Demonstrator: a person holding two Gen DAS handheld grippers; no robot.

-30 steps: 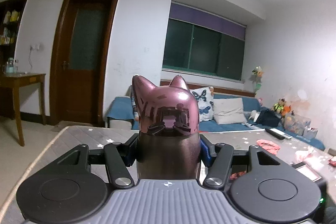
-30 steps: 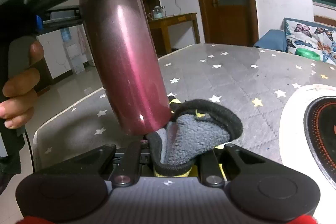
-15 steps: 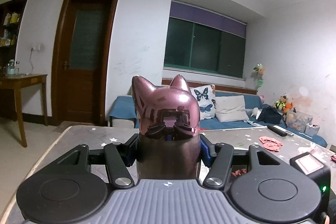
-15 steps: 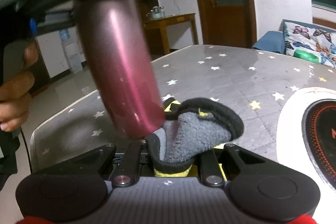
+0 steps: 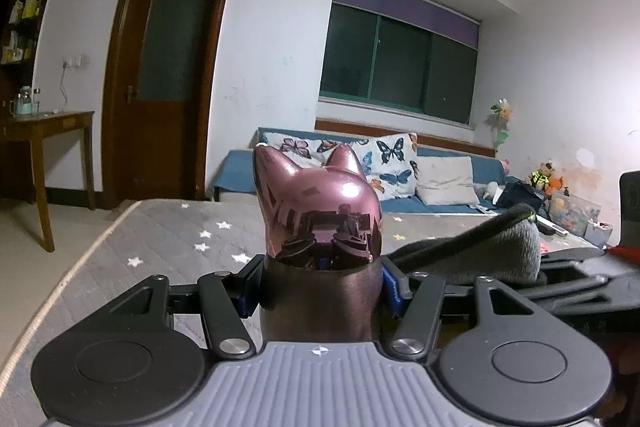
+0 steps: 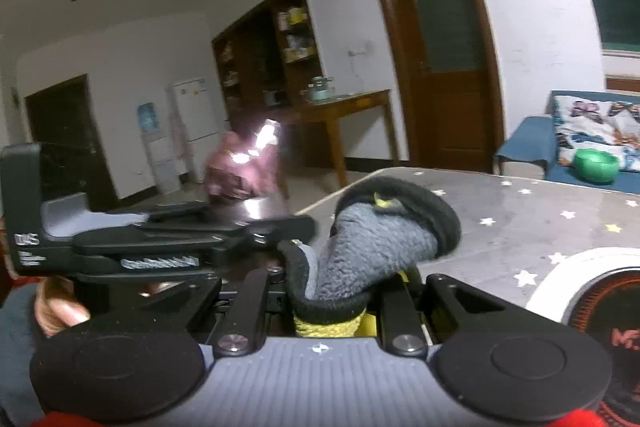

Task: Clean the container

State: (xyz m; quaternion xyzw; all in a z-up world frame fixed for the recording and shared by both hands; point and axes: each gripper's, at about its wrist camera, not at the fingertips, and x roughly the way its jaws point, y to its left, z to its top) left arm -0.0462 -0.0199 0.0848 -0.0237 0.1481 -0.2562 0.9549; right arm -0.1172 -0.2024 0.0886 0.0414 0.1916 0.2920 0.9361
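Here the left gripper (image 5: pixel 322 287) is closed on a metallic pink bottle (image 5: pixel 320 227), its jaws pressing the body from both sides just below the cap. The cap is shaped like a cat's head with two pointed ears, and it stands straight up ahead of the left wrist camera, reflecting the tool's own linkage. Beyond the bottle lies a grey table cover with stars (image 5: pixel 180 239), and farther ahead a blue sofa (image 5: pixel 448 195) with butterfly cushions under a dark window.

To the right of the left tool, and close beside it, the right gripper (image 6: pixel 340 291) is clamped on a grey fleecy cloth (image 6: pixel 372 247) with a black edge; a bit of yellow shows at the base between the jaws. The cloth rises in a bundle out of the closed jaws and folds forward. In the left wrist view the same cloth (image 5: pixel 480 251) lies just to the right of the bottle; whether the two touch cannot be told.

From the right wrist camera the left tool (image 6: pixel 160 243) sits to the left and slightly ahead, lying across the view, with the bottle (image 6: pixel 244 167) blurred above it and a bright glint on its cap. A hand (image 6: pixel 60 307) grips its handle at the lower left. To the right of the right tool, a round white appliance with a dark face (image 6: pixel 560 287) rests on the cover.
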